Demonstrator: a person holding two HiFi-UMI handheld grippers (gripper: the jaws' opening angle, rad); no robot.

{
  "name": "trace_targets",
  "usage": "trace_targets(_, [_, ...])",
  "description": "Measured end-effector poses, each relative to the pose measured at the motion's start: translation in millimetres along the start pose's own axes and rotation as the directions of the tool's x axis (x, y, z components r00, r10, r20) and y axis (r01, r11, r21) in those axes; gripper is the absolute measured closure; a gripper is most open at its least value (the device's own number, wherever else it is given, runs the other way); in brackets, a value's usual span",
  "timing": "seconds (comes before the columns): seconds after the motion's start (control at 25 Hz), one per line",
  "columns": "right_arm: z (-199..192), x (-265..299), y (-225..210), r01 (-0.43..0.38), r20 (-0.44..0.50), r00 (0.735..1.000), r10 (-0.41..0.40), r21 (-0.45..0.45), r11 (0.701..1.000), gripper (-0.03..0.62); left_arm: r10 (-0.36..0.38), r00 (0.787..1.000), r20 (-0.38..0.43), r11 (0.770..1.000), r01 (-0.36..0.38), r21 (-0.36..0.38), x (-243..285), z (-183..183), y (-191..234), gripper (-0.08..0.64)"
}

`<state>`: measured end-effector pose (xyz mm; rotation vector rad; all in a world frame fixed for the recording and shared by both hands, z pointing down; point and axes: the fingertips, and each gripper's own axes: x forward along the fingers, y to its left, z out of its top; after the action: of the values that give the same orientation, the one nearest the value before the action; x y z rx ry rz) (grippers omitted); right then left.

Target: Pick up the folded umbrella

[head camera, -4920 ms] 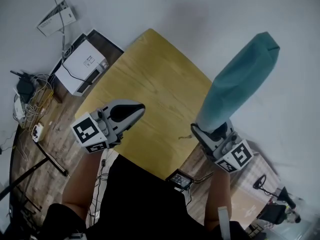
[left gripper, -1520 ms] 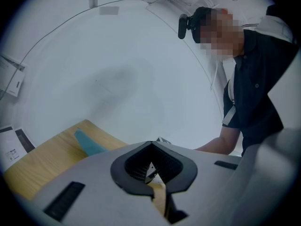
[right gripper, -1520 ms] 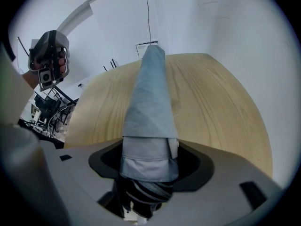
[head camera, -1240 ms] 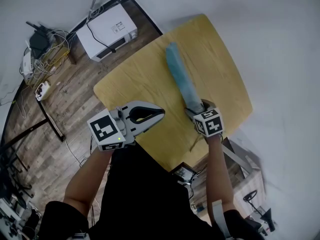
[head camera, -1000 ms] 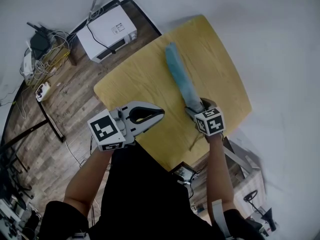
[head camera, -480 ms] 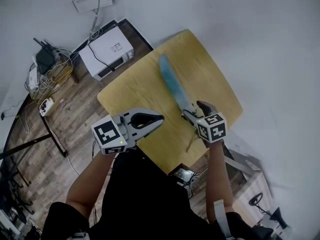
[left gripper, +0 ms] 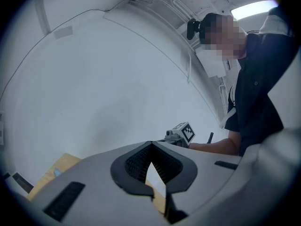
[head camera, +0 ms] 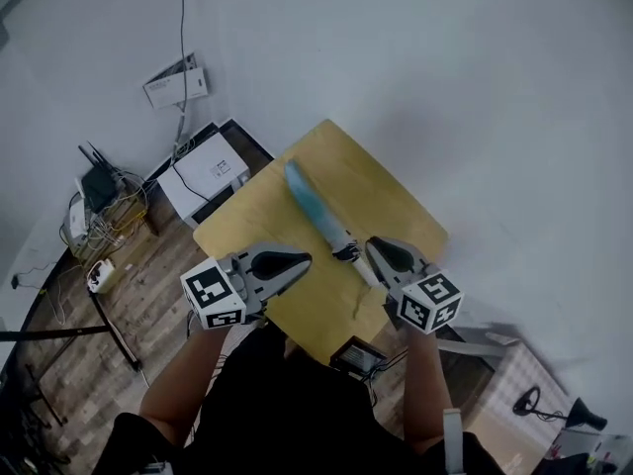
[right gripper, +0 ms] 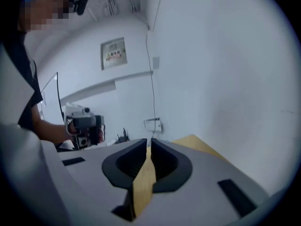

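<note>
Let go since half a second ago, now lying flat on desk (head camera: 381, 191), handle end nearest: umbrella (head camera: 313, 206). Near that handle, lifted clear: right gripper (head camera: 374, 248), jaws just closing together on nothing. Left gripper (head camera: 302, 259) also together, empty, over near desk edge.

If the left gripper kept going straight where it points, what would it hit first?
Likely the bare white wall. Nothing else shows ahead of the left gripper, though how far off the wall is remains unclear.
</note>
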<state>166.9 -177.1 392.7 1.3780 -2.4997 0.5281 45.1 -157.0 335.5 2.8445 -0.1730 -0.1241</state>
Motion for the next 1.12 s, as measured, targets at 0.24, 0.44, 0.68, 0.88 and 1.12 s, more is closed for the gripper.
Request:
trace_targets(0.24, [58,-97,42,-0.138,0.376,0.920,0.108,0.053,0.989,0.569,-0.006,1.000,-0.001,0.997,0.006,0.077,-6,20,-56,0.552])
trace_targets(0.44, [56,-175,81,-0.221,0.516,0.837,0.183,0.013,0.975,0.571,0.004,1.000,-0.016,0.995,-0.002,0.097,-13,13,-95,0.552])
trace_targets(0.68, [30,-261,115,-0.278,0.627,0.742,0.238,-0.035,0.960,0.572,0.010,0.999,-0.031,0.995,-0.007,0.099,-21,-5,-146,0.552])
trace_targets(0.88, [0,-289,142,-0.350,0.656,0.693,0.297,-0.054,0.935,0.572,0.012,0.998,-0.055,0.996,-0.006,0.094,-30,-22,-181,0.552])
trace_targets(1.12, [-19,-294,173,-0.397,0.617,0.704,0.351,-0.069,0.915,0.572,-0.002,0.998,-0.066,0.995,0.008,0.100,-41,-26,-203,0.552])
